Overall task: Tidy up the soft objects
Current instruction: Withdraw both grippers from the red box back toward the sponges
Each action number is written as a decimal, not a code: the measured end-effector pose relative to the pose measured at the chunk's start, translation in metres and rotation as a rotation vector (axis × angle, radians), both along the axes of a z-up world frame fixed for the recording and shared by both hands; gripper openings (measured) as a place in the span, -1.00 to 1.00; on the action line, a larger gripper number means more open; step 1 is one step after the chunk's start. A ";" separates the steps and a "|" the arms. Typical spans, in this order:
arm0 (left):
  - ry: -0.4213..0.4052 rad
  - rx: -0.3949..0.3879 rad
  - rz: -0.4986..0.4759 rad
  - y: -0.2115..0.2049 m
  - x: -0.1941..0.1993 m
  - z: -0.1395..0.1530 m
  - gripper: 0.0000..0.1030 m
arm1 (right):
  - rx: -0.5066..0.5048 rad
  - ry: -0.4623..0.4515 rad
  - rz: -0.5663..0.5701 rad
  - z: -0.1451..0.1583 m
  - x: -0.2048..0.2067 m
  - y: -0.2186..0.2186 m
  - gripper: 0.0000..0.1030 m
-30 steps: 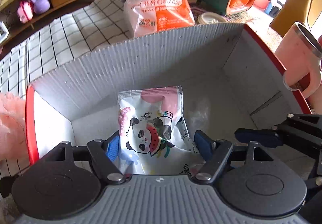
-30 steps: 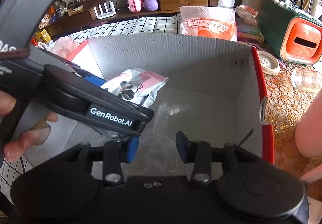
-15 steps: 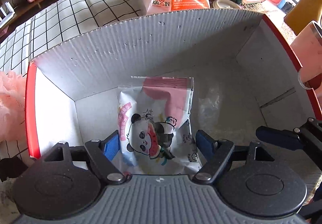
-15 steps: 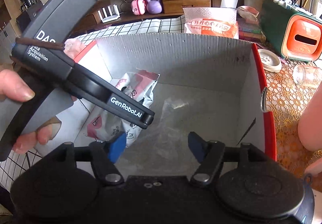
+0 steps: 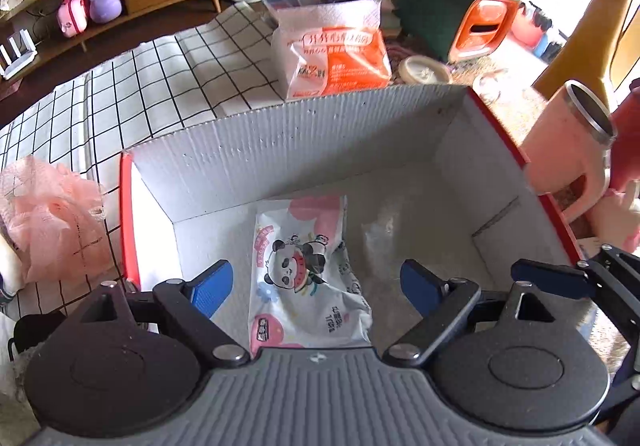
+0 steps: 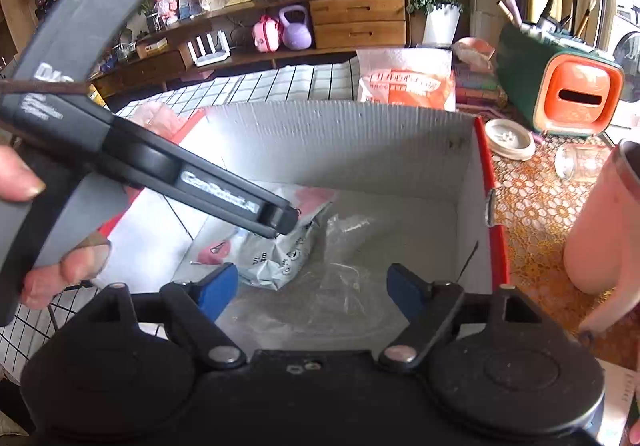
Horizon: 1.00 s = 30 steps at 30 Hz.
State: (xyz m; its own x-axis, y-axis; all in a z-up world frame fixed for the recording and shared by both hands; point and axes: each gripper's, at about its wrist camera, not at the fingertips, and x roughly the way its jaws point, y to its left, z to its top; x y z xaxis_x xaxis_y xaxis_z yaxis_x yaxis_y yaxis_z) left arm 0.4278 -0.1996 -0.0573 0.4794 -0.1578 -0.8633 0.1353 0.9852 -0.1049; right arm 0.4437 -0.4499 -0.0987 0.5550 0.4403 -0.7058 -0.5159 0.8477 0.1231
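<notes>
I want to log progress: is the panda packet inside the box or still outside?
Inside. The panda packet lies on the floor of the box, enclosed by its walls.

The left gripper point(image 5: 312, 288) is pointed steeply downward, its blue pads point(image 5: 210, 288) set wide apart and opening further — nothing is pressed between them. The right gripper point(image 6: 312, 290) is angled down too, jaws likewise opening, pads clear. In the right wrist view, the left gripper's handle is gripped by a hand point(image 6: 48, 238).
</notes>
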 end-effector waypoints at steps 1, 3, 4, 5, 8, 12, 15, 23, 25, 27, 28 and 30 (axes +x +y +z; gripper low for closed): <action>-0.015 -0.006 -0.006 0.002 -0.007 0.005 0.77 | 0.000 -0.006 -0.003 0.002 -0.003 0.000 0.65; -0.047 -0.001 -0.010 0.005 -0.019 0.015 0.77 | 0.001 -0.017 -0.009 0.007 -0.008 0.001 0.67; -0.061 -0.003 -0.010 0.007 -0.026 0.020 0.77 | 0.004 -0.024 -0.012 0.009 -0.011 0.002 0.69; -0.074 -0.013 -0.012 0.010 -0.032 0.025 0.77 | 0.009 -0.031 -0.014 0.012 -0.015 0.003 0.72; -0.108 -0.025 -0.009 0.019 -0.051 0.036 0.77 | 0.018 -0.052 -0.019 0.019 -0.025 0.006 0.77; -0.153 -0.020 -0.012 0.031 -0.076 0.050 0.77 | 0.030 -0.080 -0.024 0.029 -0.040 0.014 0.85; -0.178 -0.032 -0.012 0.043 -0.095 0.059 0.77 | 0.035 -0.102 -0.028 0.037 -0.052 0.020 0.91; -0.236 -0.064 0.001 0.080 -0.145 0.076 0.77 | 0.059 -0.142 -0.022 0.054 -0.083 0.037 0.96; -0.249 -0.075 0.005 0.089 -0.157 0.080 0.77 | 0.070 -0.156 -0.021 0.058 -0.093 0.043 0.97; -0.260 -0.082 0.017 0.099 -0.169 0.082 0.77 | 0.085 -0.165 -0.019 0.061 -0.103 0.049 0.98; -0.266 -0.089 0.021 0.104 -0.175 0.083 0.77 | 0.092 -0.168 -0.016 0.062 -0.107 0.052 0.98; -0.281 -0.098 0.028 0.115 -0.187 0.085 0.77 | 0.104 -0.181 -0.010 0.065 -0.115 0.058 0.99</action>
State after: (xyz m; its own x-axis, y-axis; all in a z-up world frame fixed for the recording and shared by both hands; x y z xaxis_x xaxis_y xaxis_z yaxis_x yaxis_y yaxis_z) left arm 0.2404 -0.0846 0.0278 0.7027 -0.2172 -0.6775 0.1457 0.9760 -0.1618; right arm 0.3291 -0.3920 -0.0335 0.6733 0.4996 -0.5450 -0.5291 0.8405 0.1168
